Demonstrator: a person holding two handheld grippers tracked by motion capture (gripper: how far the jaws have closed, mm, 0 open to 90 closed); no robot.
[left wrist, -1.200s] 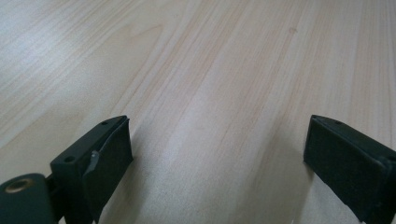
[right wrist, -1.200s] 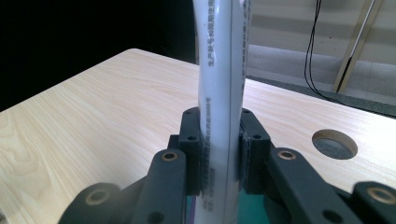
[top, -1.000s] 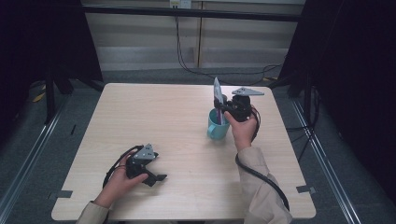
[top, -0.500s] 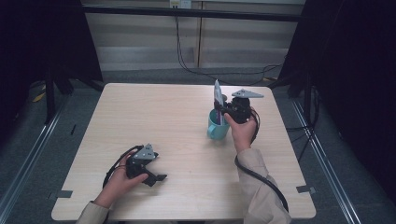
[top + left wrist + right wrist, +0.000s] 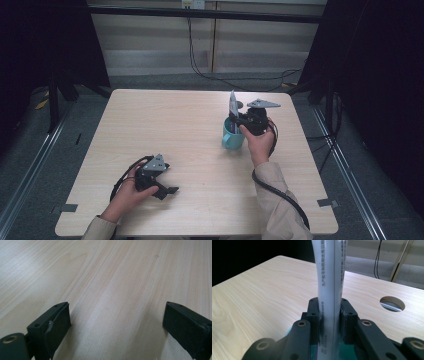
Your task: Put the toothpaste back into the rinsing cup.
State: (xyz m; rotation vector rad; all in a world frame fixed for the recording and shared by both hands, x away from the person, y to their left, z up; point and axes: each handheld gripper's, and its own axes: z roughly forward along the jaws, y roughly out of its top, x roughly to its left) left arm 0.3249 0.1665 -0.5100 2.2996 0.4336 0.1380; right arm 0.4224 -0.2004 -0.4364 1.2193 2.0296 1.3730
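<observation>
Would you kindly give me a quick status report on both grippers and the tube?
Right gripper shut on white tube, over teal cup. Left gripper open on bare table. Nothing in the way.

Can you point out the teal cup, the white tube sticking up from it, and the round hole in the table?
teal cup (image 5: 233, 139): high view, its outer wall.
white tube (image 5: 330, 285): right gripper view, its printed side above the jaws.
round hole (image 5: 392, 303): right gripper view, its opening.

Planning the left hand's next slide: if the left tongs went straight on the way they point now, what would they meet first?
Probably nothing: the left tongs stand open, low over the pale wooden table, and the left gripper view has bare wood ahead. Depth beyond that is unclear.
</observation>
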